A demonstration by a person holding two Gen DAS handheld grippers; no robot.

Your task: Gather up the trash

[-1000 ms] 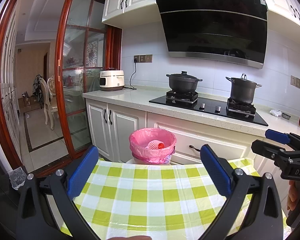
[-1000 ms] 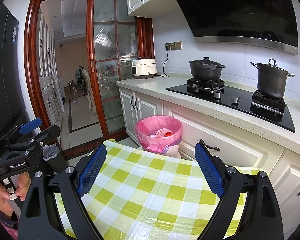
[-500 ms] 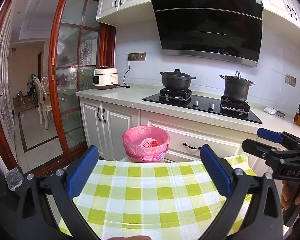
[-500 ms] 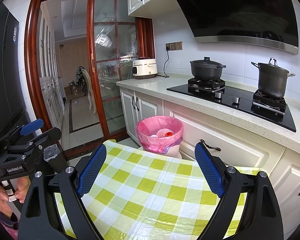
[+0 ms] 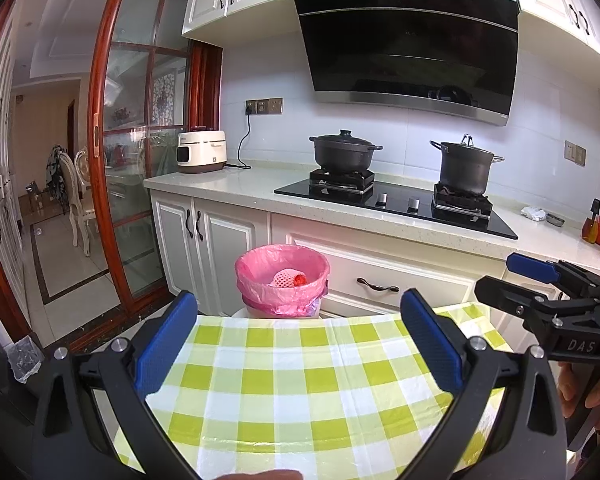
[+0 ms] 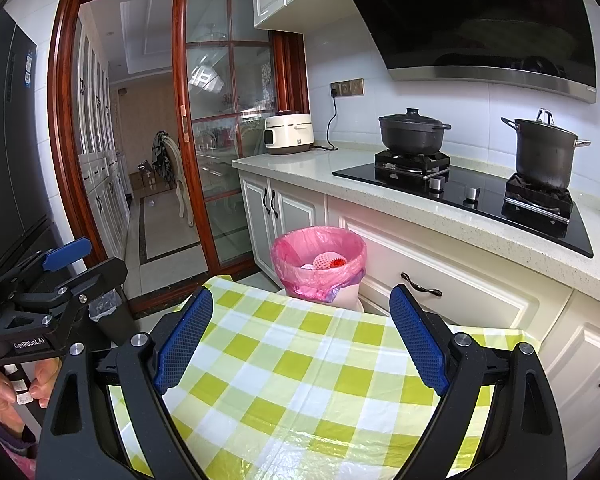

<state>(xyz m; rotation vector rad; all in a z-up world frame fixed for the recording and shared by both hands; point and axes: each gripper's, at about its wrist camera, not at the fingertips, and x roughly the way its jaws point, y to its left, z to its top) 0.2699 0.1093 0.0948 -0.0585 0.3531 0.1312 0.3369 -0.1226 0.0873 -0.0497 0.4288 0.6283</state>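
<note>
Both the left gripper (image 5: 300, 344) and right gripper (image 6: 298, 338) hang released and empty over the checked cloth (image 5: 300, 380), the pink-lined bin (image 5: 282, 280) just beyond its far edge.

The checked tablecloth (image 5: 300, 380) looks like glossy plastic. The pink bin liner (image 5: 282, 280) is thin, crinkled plastic. The cooktop (image 6: 480, 200) is shiny black glass.

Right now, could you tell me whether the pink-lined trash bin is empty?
Not empty: the pink-lined trash bin holds a white foam net and something red.

green-and-white checked tablecloth (image 5: 300, 380), pink bin liner (image 5: 282, 280), black pots (image 5: 344, 152)
</note>
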